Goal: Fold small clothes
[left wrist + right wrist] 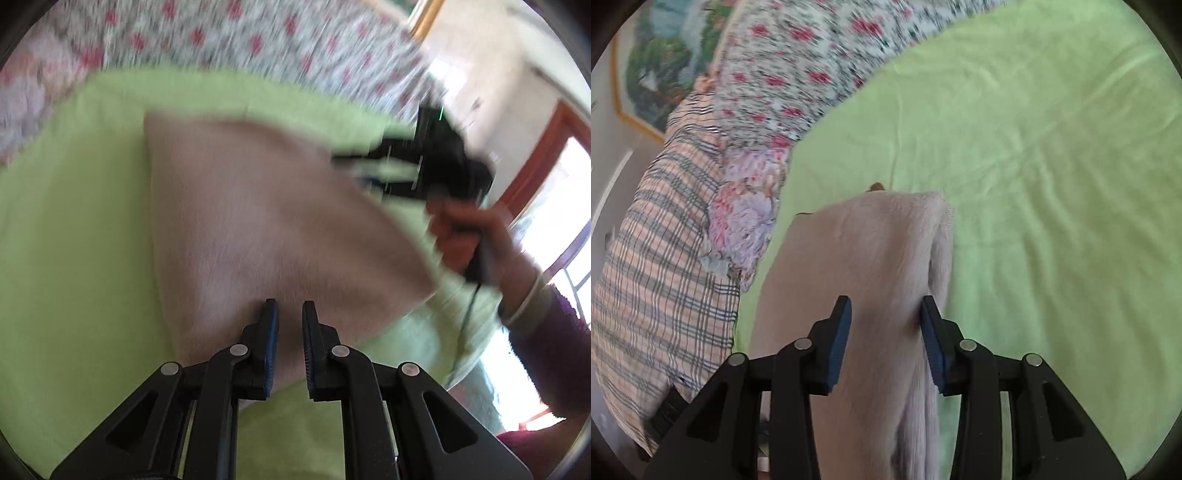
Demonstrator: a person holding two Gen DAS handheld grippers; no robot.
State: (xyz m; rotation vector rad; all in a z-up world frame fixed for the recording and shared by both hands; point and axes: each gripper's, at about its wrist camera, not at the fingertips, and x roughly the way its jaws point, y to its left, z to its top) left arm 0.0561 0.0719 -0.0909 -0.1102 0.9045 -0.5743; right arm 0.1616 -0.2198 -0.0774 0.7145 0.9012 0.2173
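A small pale pink garment (pixel 258 221) lies folded on a light green sheet (pixel 74 240). My left gripper (pixel 290 314) hovers over its near edge, jaws slightly apart and holding nothing. My right gripper (pixel 885 314) is open, its jaws spread to either side of the same garment (pixel 871 266), over its ribbed edge. In the left wrist view the right gripper (pixel 354 162) shows blurred at the garment's far right corner, held by a hand (pixel 469 236).
A floral quilt (pixel 240 33) lies beyond the green sheet. In the right wrist view a plaid pillow (pixel 665 258) and the floral quilt (pixel 798 74) lie at the left, and a framed picture (pixel 653 62) hangs on the wall. A window (pixel 569 221) is at the right.
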